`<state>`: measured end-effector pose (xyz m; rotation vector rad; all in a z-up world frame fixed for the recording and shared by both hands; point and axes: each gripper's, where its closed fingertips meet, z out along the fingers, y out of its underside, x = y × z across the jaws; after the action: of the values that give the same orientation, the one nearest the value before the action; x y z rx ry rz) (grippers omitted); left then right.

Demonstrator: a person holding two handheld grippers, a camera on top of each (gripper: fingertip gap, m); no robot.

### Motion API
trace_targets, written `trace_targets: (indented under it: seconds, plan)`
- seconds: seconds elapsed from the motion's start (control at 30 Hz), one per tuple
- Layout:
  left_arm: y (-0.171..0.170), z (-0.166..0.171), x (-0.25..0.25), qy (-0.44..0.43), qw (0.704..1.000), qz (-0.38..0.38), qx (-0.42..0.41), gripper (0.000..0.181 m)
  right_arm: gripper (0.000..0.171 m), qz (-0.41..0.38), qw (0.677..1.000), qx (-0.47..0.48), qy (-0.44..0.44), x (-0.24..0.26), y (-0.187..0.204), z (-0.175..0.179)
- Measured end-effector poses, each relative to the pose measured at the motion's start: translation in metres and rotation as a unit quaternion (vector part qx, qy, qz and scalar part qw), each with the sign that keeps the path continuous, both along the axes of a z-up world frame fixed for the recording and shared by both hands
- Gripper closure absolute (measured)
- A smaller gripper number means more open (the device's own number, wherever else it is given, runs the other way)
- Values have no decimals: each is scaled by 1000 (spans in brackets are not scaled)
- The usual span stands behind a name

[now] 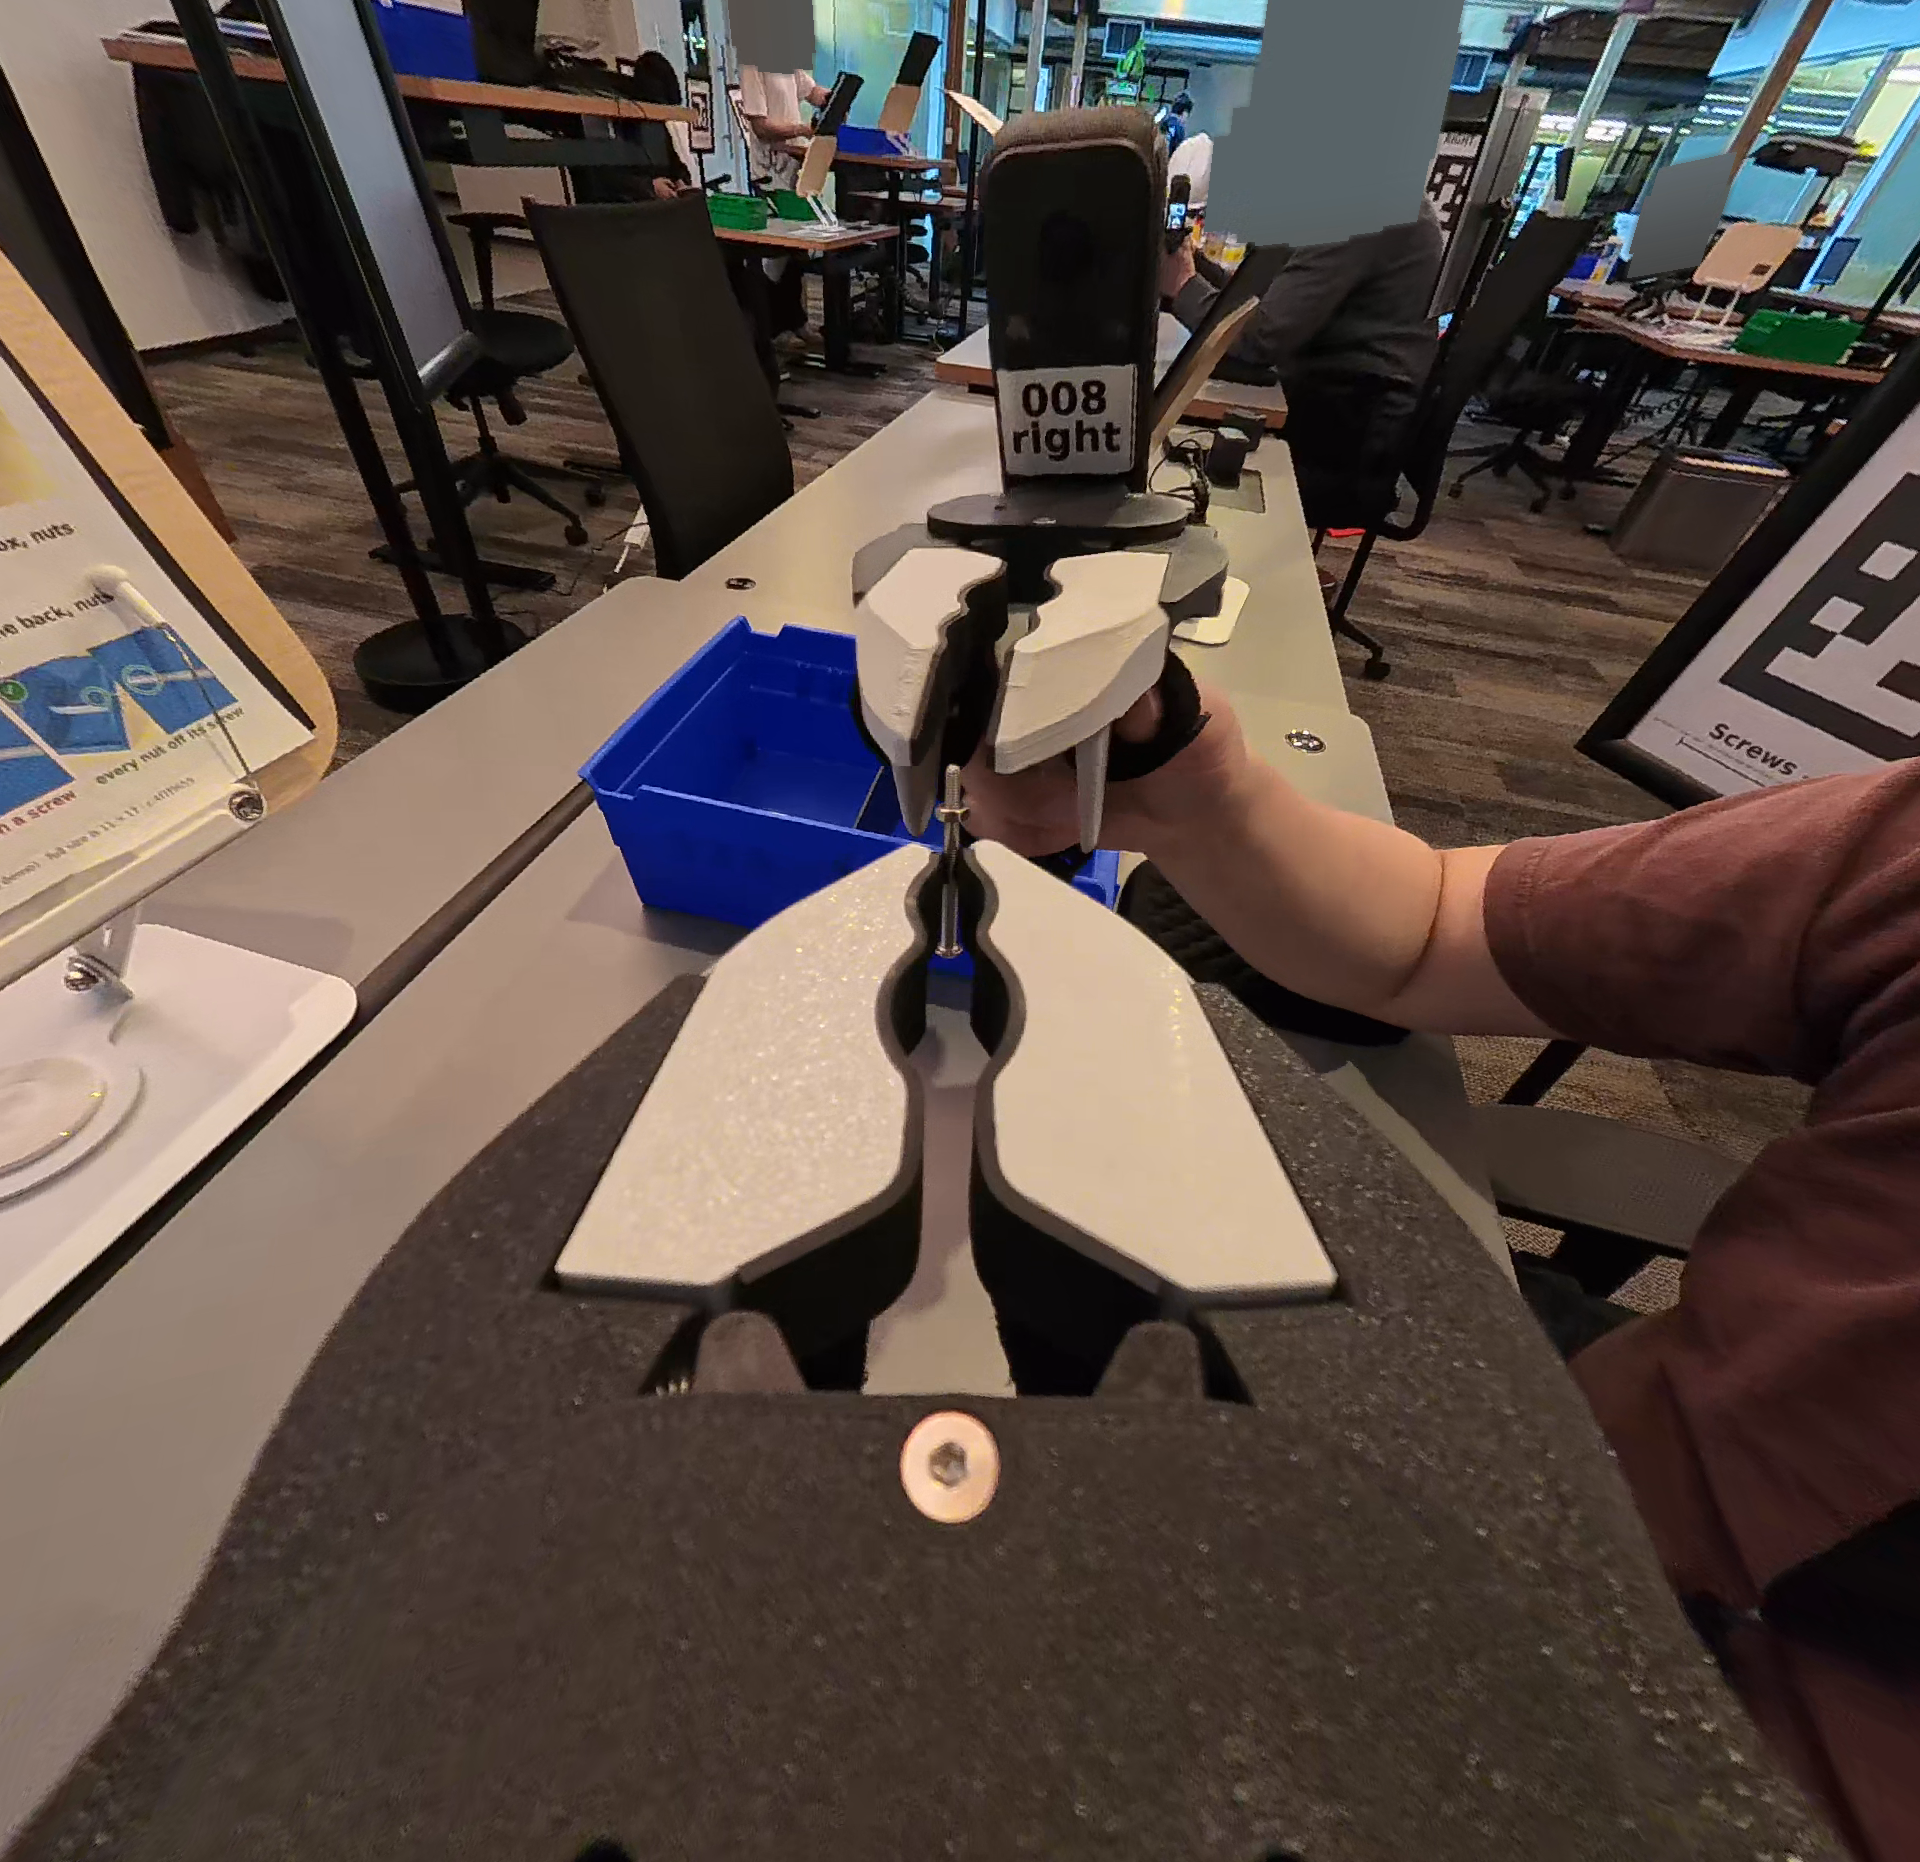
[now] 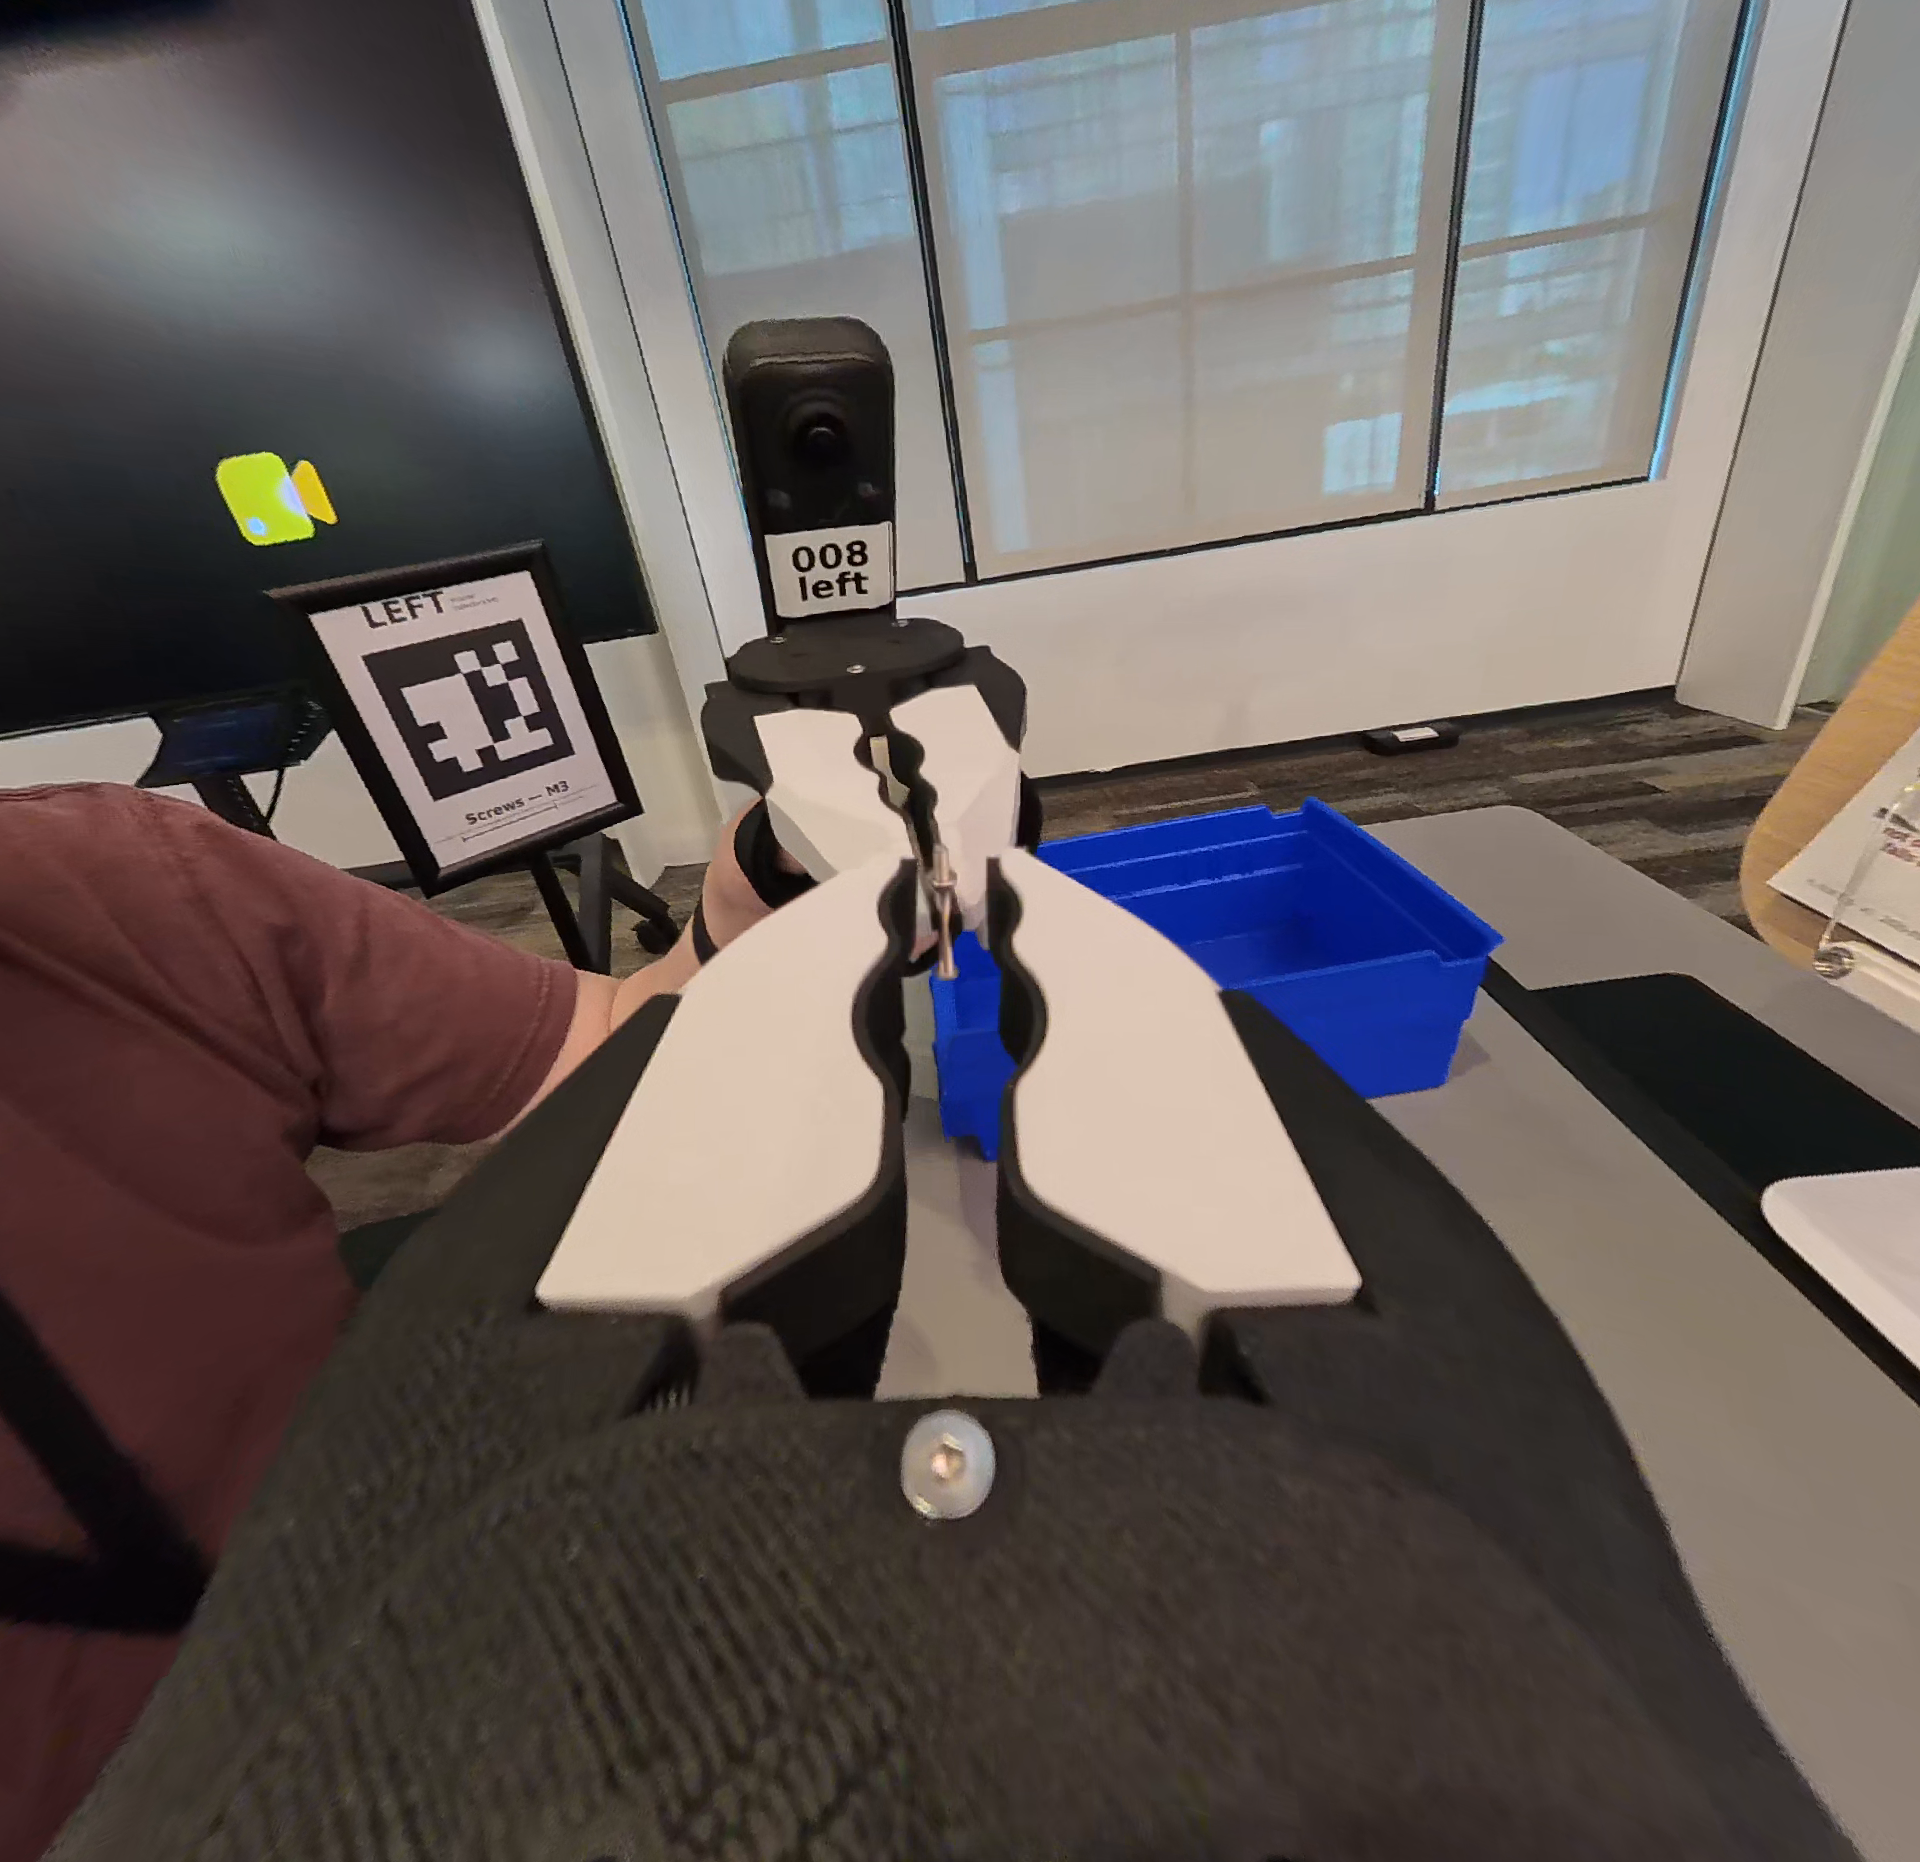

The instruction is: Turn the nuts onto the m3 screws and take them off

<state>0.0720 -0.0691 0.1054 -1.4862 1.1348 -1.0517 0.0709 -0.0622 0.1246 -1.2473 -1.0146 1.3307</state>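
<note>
A: Where is the M3 screw (image 1: 949, 903)?

B: Clamped near its head in the tips of the left gripper (image 1: 951, 862), held in the air over the near end of the blue bin (image 1: 748, 773) on the worktop (image 1: 312, 1137). Shank points away, toward the right gripper (image 1: 956, 773).

A: And the nut (image 1: 952, 813)?

B: Partway along the thread. In the right wrist view, the right gripper (image 2: 940, 882) has its tips drawn nearly together around the nut (image 2: 940, 884); real contact cannot be told.

A: Governing relation?

B: The two grippers face tip to tip, screw axis running between them. Judgement: turning must follow that axis, or the nut binds.
</note>
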Motion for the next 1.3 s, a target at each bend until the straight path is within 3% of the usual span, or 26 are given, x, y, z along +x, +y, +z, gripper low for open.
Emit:
trace_targets:
  seconds: [0.4,0.5,1.0,1.1,1.3]
  plan:
    - [-3,-4,4,8,1000,-11,-5,179,168,22,1000,-13,-14,-5,-4,-7]
    - [0,-7,4,6,1000,-9,-23,170,168,27,999,-20,-9,-4,-4,-6]
    - [-2,-18,11,0,996,-44,-78,179,168,18,999,-27,-14,-2,1,-8]
    - [0,-17,9,-4,996,-40,-80,179,154,3,1000,-14,-26,1,3,-7]
    - [-1,-12,9,-15,997,-32,-61,179,153,1,999,-10,-49,2,1,-10]
